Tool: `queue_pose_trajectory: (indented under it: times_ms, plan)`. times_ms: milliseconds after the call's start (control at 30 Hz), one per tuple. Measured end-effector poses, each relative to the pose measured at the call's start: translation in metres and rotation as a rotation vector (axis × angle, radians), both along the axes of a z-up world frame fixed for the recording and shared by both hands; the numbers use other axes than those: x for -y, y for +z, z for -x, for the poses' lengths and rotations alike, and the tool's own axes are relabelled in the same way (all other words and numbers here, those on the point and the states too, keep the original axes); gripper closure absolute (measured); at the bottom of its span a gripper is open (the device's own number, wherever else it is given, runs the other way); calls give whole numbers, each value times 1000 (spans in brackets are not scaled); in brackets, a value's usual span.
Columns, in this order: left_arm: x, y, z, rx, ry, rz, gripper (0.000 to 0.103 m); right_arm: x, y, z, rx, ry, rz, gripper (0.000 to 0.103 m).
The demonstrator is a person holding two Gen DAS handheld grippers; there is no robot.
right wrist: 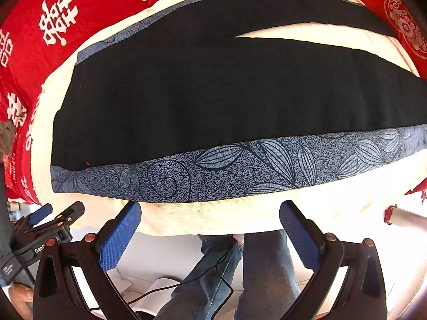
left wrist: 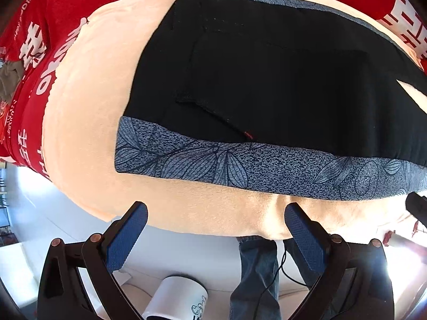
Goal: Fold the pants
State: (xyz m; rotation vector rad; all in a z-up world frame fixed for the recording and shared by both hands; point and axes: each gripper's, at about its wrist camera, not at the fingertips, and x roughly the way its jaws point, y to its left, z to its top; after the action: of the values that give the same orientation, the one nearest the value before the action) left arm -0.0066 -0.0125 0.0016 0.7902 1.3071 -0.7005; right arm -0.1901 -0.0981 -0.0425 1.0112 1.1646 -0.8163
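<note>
Black pants (left wrist: 267, 74) with blue-grey leaf-patterned side bands (left wrist: 240, 165) lie flat on a cream towel (left wrist: 88, 106). A back pocket with a small red tag (left wrist: 248, 134) faces up at the waist end. In the right wrist view the pants (right wrist: 213, 93) stretch across, the two legs split apart at the far right. My left gripper (left wrist: 216, 213) is open and empty, hovering at the towel's near edge. My right gripper (right wrist: 210, 210) is open and empty, also at the near edge. The left gripper (right wrist: 53, 216) shows in the right wrist view at lower left.
The towel lies on a red cloth with white characters (left wrist: 34, 53). The person's jeans-clad legs (right wrist: 240, 280) and a cable show below the edge. A white mug (left wrist: 178, 298) is on the floor. A red-capped roll (right wrist: 405, 217) lies at the right.
</note>
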Motion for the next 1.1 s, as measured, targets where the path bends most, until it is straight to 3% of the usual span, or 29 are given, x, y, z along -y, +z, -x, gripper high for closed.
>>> queue_pose_trajectory:
  times_ms: [333, 500, 1100]
  plan:
    - [3, 5, 3, 40, 1, -5, 0, 5, 0, -2, 6, 7, 6, 0]
    - [4, 0, 5, -22, 4, -6, 0, 3, 0, -1, 4, 10, 3, 0]
    - [3, -3, 4, -22, 10, -13, 0, 1, -5, 2, 9, -6, -5, 0]
